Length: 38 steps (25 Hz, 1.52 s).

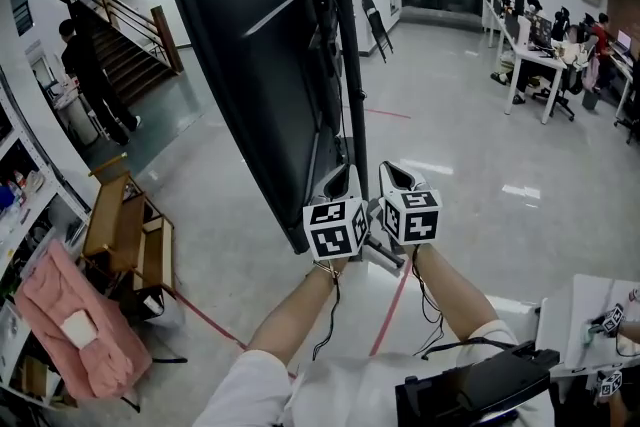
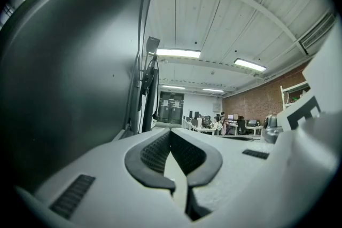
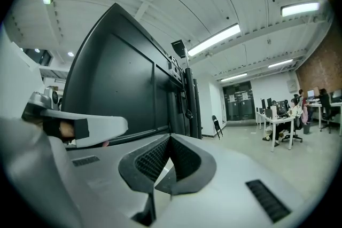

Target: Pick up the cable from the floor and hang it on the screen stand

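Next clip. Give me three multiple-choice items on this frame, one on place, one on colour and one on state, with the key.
1. Where are the left tool and right tool?
A) far apart
B) side by side by the lower edge of the screen
C) resting on the floor
2. The cloth at lower left is:
A) pink
B) blue
C) green
3. The tools' jaws are:
A) both wide open
B) left shut on a cable
C) both shut, empty
Key: 1 B, the head view shows them nearly touching there; 2 A, it is plainly pink; 3 C, each gripper view shows the jaws together with nothing between.
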Each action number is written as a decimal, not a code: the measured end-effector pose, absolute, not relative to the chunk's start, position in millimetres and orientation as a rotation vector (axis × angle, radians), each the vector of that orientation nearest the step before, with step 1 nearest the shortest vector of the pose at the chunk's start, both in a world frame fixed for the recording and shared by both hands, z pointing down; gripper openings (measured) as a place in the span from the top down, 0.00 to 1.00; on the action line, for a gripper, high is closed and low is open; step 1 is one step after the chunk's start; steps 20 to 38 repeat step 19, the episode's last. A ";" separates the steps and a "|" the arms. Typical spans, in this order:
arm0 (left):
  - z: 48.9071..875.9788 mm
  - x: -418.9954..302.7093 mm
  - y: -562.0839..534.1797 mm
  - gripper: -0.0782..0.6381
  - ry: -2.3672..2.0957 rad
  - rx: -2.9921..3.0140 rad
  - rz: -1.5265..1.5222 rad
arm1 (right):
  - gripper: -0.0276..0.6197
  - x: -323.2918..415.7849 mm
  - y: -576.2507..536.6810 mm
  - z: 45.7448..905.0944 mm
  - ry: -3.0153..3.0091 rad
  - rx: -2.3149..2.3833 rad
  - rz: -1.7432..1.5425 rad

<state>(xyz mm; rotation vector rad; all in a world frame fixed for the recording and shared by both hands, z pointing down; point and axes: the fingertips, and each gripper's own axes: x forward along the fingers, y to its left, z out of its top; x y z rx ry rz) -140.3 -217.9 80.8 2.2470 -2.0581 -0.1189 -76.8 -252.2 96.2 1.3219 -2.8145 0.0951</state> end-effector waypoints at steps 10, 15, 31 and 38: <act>80.1 -136.1 -220.8 0.89 -2.075 2.307 -0.062 | 0.93 -80.6 -248.8 95.5 -2.789 1.325 0.040; 81.1 -137.2 -221.2 0.89 -2.074 2.313 -0.066 | 0.93 -80.4 -251.2 95.4 -2.794 1.344 0.058; 84.5 -140.5 -219.6 0.89 -2.093 2.323 -0.046 | 0.93 -79.3 -251.5 97.2 -2.792 1.360 0.054; 84.5 -140.5 -219.6 0.89 -2.093 2.323 -0.046 | 0.93 -79.3 -251.5 97.2 -2.792 1.360 0.054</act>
